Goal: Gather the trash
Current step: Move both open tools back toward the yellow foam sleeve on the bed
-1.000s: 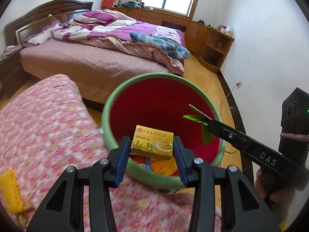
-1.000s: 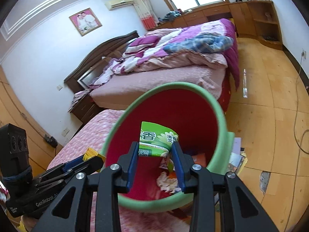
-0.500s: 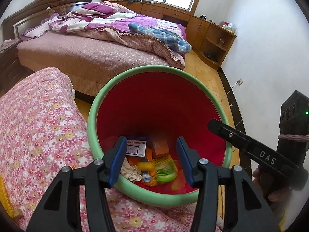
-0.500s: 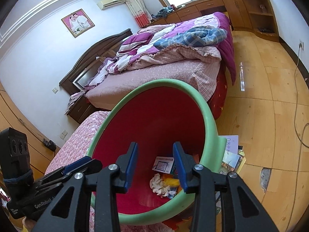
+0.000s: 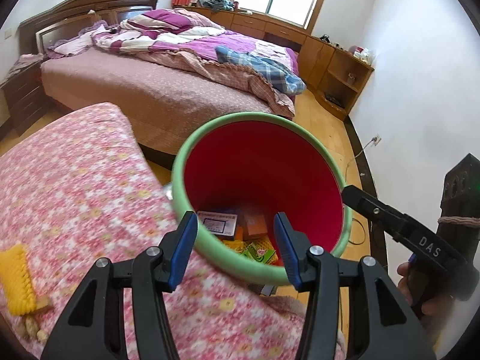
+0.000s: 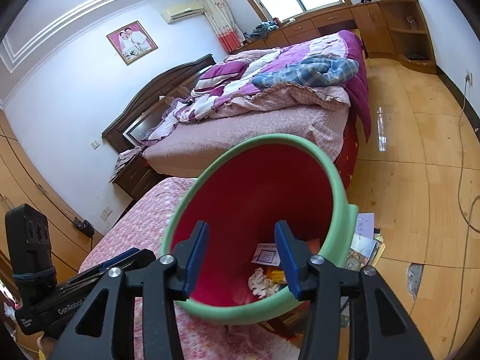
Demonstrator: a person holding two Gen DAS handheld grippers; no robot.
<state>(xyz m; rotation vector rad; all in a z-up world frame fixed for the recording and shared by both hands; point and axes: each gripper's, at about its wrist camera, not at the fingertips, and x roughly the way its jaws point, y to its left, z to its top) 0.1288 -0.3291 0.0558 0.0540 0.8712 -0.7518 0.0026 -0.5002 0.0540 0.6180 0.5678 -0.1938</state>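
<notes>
The bin point(image 5: 183, 177), red inside with a pale green rim, stood on the floor against the edge of the flowered pink cover point(image 5: 75, 195). Both grippers hung above the bin's near rim, pointing down into it. The left gripper point(image 5: 235, 247) had its jaws spread with nothing between them. The right gripper point(image 6: 241, 259) also held nothing, and its jaws were opening. At the bottom of the bin lay the trash: a white printed box point(image 5: 217, 223), an orange carton point(image 5: 255, 225), a green wrapper point(image 5: 258, 253) and a crumpled tissue point(image 6: 261, 282). Left of the bin, on the cover, lay a yellow ribbed piece point(image 5: 16, 279) with a few small brown bits just below it. Papers point(image 6: 364, 240) lay on the floor just right of the bin. Beyond the bin stood a bed point(image 5: 156, 90) with rumpled purple bedding.
</notes>
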